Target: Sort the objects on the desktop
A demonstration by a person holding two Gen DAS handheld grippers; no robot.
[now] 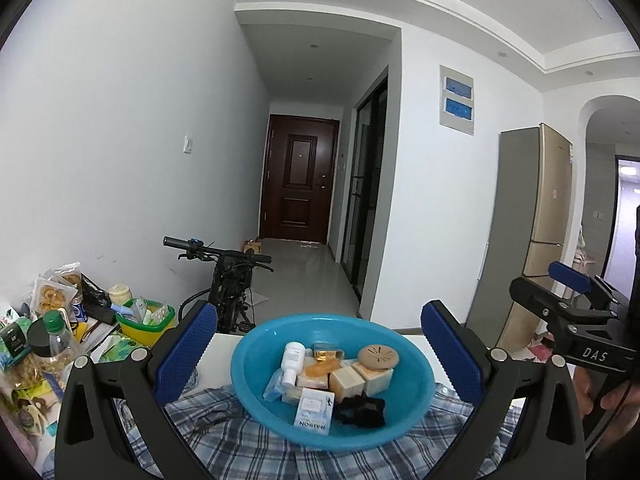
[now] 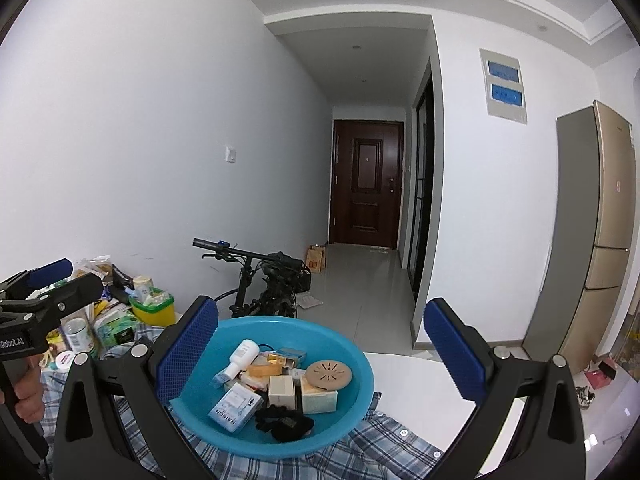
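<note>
- My right gripper point(image 2: 320, 352) spread wide, holding nothing, above blue bowl point(image 2: 356, 396).
- Bowl full of small boxes, white bottle point(image 2: 240, 358); sits on plaid shirt point(image 2: 380, 450).

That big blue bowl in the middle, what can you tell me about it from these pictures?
The round blue plastic bowl is wide and shallow with a smooth, slightly glossy wall. It sits upright on a blue-and-white checked cloth spread over the white table. It holds a jumble: a small white bottle, cream cardboard boxes, a round tan disc, a pale blue "RAISON" box and something black and crumpled. No tongs touch it.
</note>
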